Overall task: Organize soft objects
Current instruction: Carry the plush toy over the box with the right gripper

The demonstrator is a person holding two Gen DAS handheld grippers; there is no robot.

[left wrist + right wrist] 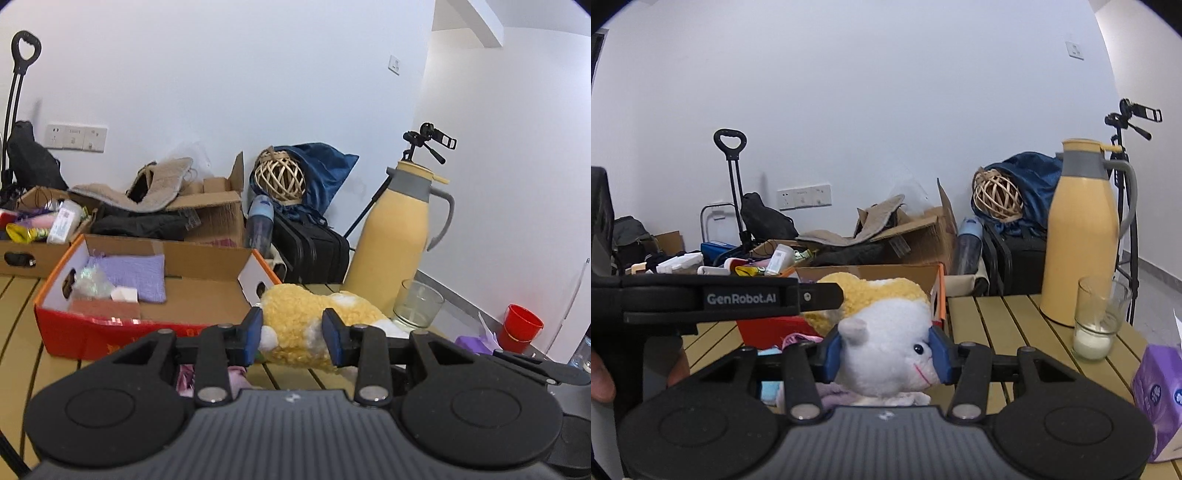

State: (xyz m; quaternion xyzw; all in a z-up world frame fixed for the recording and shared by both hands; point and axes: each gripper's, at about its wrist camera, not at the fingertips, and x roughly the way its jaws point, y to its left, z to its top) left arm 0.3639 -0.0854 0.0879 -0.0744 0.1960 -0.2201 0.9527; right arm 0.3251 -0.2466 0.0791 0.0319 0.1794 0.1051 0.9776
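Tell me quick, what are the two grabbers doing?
Left gripper: closed on the plush toy's yellow body.
Right gripper: closed on the plush toy's white head.

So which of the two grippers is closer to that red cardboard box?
Left. The left gripper grips the plush toy right beside the red box; the right gripper pinches the toy's white head farther from it.

Fuzzy plush toy (886,347), slatted wooden table (1015,317)
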